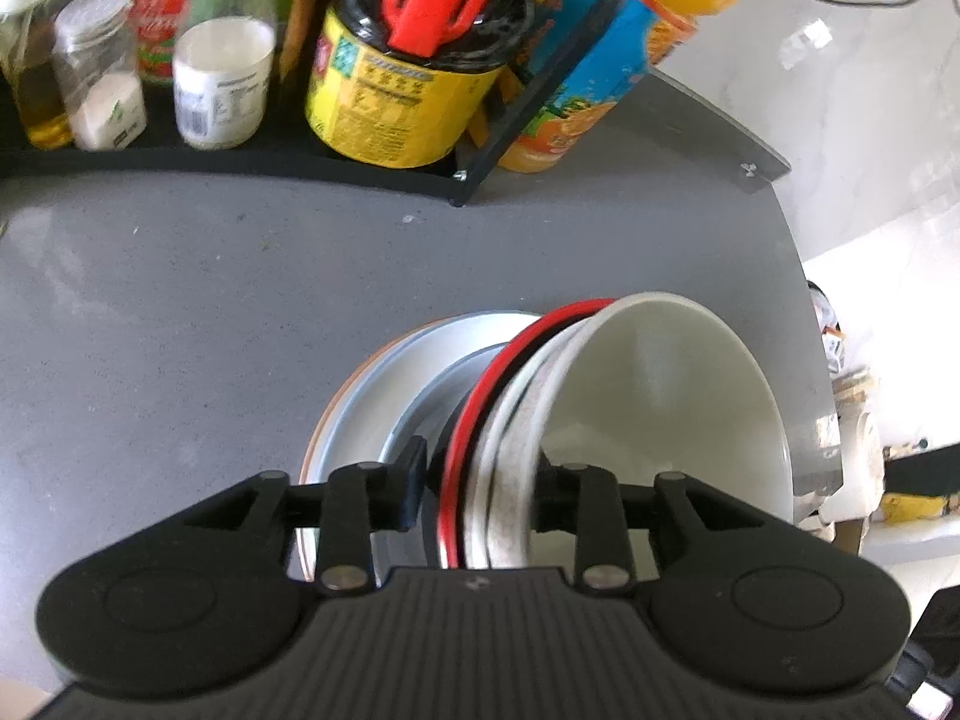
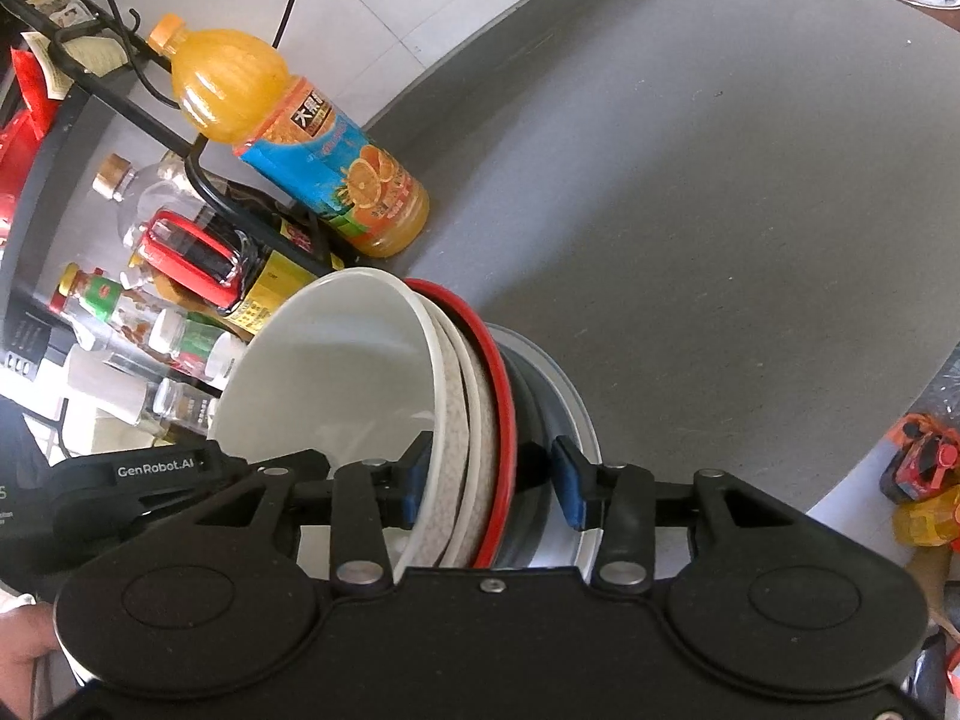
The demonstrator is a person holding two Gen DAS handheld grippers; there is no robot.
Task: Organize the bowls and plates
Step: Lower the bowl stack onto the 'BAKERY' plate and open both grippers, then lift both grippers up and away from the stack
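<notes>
Holding the nested bowls [image 1: 600, 420] on edge between your two grippers, you have the stack's axis running across both pairs of fingers. Your left gripper [image 1: 477, 480] pinches the red-rimmed and white rims; your right gripper [image 2: 492, 480] straddles the same rims, its right pad seemingly short of the dark bowl, so I cannot tell if it grips. The metal plate [image 1: 372, 384] lies just beyond, near the countertop [image 1: 180, 300].

One white bowl [image 1: 678, 384], one red-rimmed bowl [image 1: 480, 396], one grey plate [image 1: 372, 396] — one orange juice bottle [image 2: 300, 138].
</notes>
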